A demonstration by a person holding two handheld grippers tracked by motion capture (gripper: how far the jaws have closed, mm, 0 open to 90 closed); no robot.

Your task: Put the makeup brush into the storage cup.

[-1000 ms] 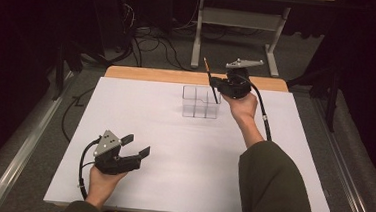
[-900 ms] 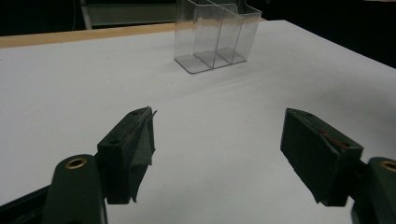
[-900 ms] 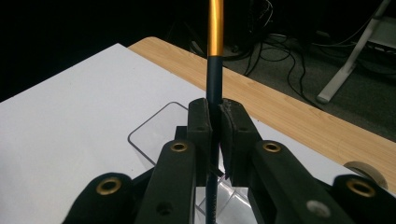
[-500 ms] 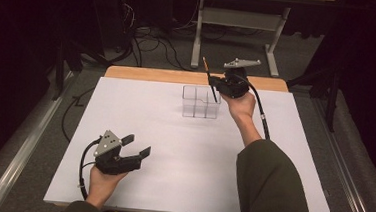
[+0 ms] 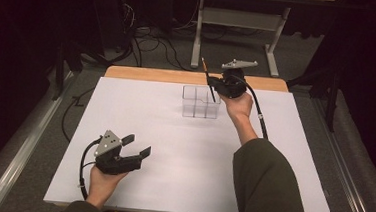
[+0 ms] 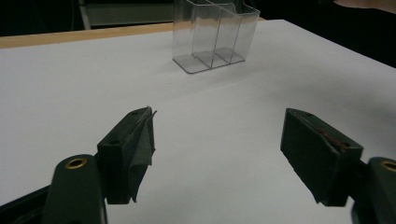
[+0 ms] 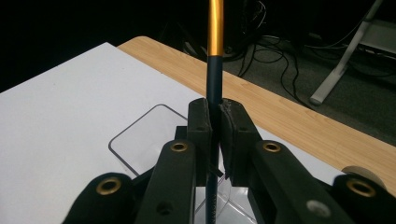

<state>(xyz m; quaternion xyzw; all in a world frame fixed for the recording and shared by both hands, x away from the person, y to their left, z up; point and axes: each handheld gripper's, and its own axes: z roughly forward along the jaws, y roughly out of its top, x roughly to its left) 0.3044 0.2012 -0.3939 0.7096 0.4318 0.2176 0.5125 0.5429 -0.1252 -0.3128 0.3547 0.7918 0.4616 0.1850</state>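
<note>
Now we see the right hand-held gripper at about one o'clock on the white worktop, its jaws clamped narrow on a dark pencil with an orange upper end. In the high view the pencil leans a little, its top toward eleven o'clock, and its lower end reaches down at the clear plastic organiser, which stands at twelve o'clock near the far edge. Whether the tip is already inside a compartment we cannot tell. In the right gripper view the pencil runs straight up between the two black pads, with the organiser's rounded rim right below the jaws.

Down at seven o'clock we hold the left hand-held gripper low over the worktop, jaws spread wide with nothing between them. In the left gripper view the organiser stands at twelve o'clock, well apart from the left hand-held gripper, its dividers showing through the clear walls.
</note>
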